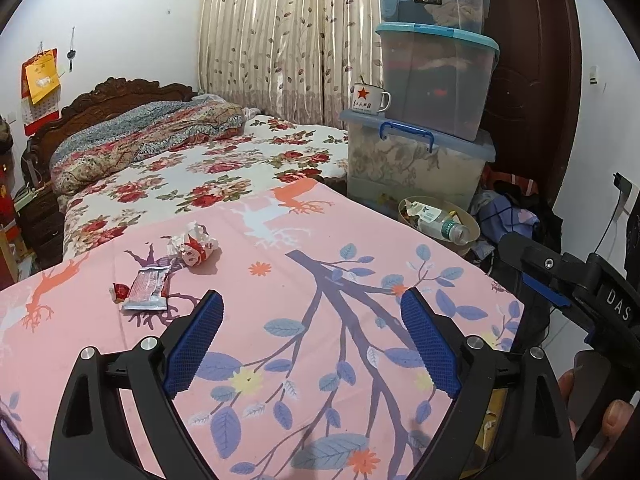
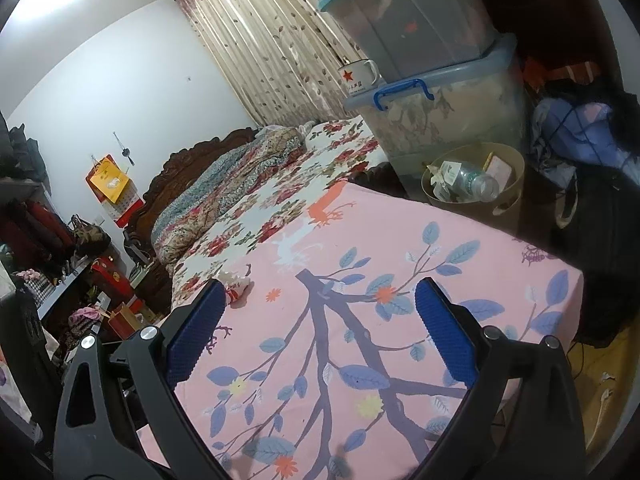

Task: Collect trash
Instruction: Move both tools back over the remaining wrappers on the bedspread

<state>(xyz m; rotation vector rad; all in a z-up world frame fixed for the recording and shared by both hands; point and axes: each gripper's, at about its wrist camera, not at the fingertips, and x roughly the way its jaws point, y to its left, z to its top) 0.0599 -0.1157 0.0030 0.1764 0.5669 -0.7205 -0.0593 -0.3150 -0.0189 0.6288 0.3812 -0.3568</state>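
Note:
On the pink leaf-print cloth lie a crumpled white-and-red wrapper, a flat red-and-silver packet and a small red candy wrapper. My left gripper is open and empty, just right of and nearer than the packet. A beige trash basket holding a plastic bottle stands past the cloth's far right edge. In the right wrist view my right gripper is open and empty over the cloth; the crumpled wrapper peeks past its left finger, and the basket sits ahead right.
The bed with a floral quilt stretches beyond the cloth. Stacked plastic storage boxes with a white star mug stand behind the basket. Clothes are piled on the floor at right. My right gripper's body shows at the right edge.

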